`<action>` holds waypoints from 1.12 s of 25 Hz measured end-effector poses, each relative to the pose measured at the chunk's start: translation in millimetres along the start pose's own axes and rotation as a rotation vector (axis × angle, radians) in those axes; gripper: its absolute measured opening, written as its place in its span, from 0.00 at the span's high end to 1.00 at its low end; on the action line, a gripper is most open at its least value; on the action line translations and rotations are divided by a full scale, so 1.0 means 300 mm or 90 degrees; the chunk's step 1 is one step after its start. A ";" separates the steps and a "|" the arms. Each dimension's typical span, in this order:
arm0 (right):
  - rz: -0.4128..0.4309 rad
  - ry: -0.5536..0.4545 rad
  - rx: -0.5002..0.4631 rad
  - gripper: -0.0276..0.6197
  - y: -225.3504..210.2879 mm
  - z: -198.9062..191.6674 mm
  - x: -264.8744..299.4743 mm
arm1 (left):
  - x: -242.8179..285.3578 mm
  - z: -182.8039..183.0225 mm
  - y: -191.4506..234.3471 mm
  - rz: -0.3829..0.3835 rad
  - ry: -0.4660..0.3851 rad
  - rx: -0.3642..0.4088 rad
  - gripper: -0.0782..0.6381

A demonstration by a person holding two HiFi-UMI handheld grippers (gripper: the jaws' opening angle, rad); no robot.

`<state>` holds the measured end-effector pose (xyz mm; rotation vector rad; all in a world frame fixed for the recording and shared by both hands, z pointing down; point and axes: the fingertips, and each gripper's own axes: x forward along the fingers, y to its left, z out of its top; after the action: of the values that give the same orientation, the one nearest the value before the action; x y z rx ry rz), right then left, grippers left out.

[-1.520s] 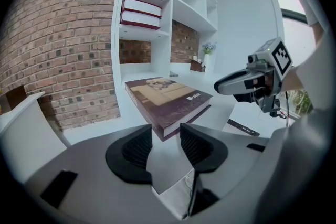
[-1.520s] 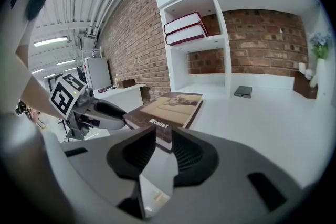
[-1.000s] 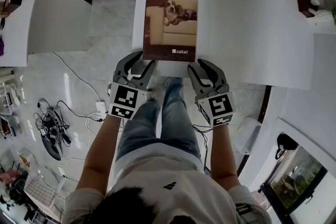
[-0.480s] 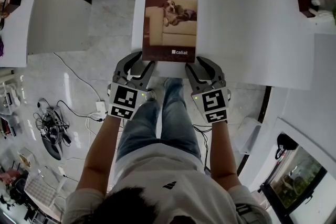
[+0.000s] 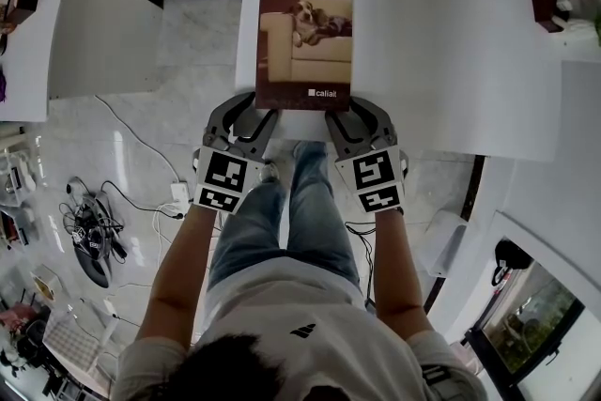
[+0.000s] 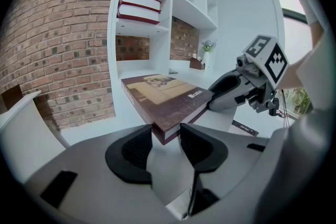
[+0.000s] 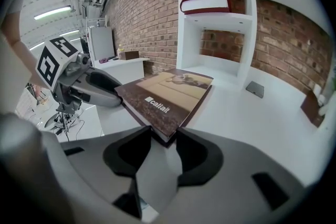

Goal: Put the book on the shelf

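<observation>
Head view: where was the book [image 5: 304,42]?
— Flat on the white table [image 5: 423,61], at 12 o'clock of left gripper [image 5: 261,106] and right gripper [image 5: 346,113].
Jaws?
— Both wide apart, one near book corner between each pair, unclamped. Right gripper's had just been opening.

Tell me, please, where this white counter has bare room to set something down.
Free: the white counter right of the brown sofa-cover book, out to the small dark flat piece and brick wall. Crowded: the book's near corners, each between a gripper's open jaws, left gripper and right gripper, whose jaws have just been opening.
</observation>
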<state>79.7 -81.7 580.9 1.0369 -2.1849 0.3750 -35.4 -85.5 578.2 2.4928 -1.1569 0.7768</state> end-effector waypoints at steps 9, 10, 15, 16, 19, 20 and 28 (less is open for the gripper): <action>-0.017 -0.030 0.012 0.76 -0.001 0.021 -0.018 | -0.009 0.013 0.010 0.009 0.004 -0.018 0.66; -0.018 -0.034 0.014 0.76 0.002 0.025 -0.022 | -0.014 0.017 0.012 0.010 0.002 -0.017 0.66; -0.023 -0.056 0.019 0.77 0.005 0.048 -0.049 | -0.037 0.043 0.011 0.011 -0.013 -0.012 0.67; -0.024 -0.059 0.020 0.77 0.004 0.054 -0.055 | -0.042 0.050 0.010 0.012 -0.016 -0.012 0.67; -0.031 -0.071 0.020 0.77 0.003 0.074 -0.075 | -0.060 0.074 0.009 0.014 -0.029 -0.006 0.67; -0.033 -0.075 0.020 0.77 0.004 0.081 -0.083 | -0.067 0.083 0.010 0.015 -0.033 -0.004 0.67; -0.056 -0.107 0.023 0.77 0.012 0.157 -0.169 | -0.139 0.169 0.003 0.010 -0.075 0.006 0.67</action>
<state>78.2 -74.5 512.1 1.2185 -2.2773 0.2966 -40.4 -83.8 512.6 2.5711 -1.2144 0.6491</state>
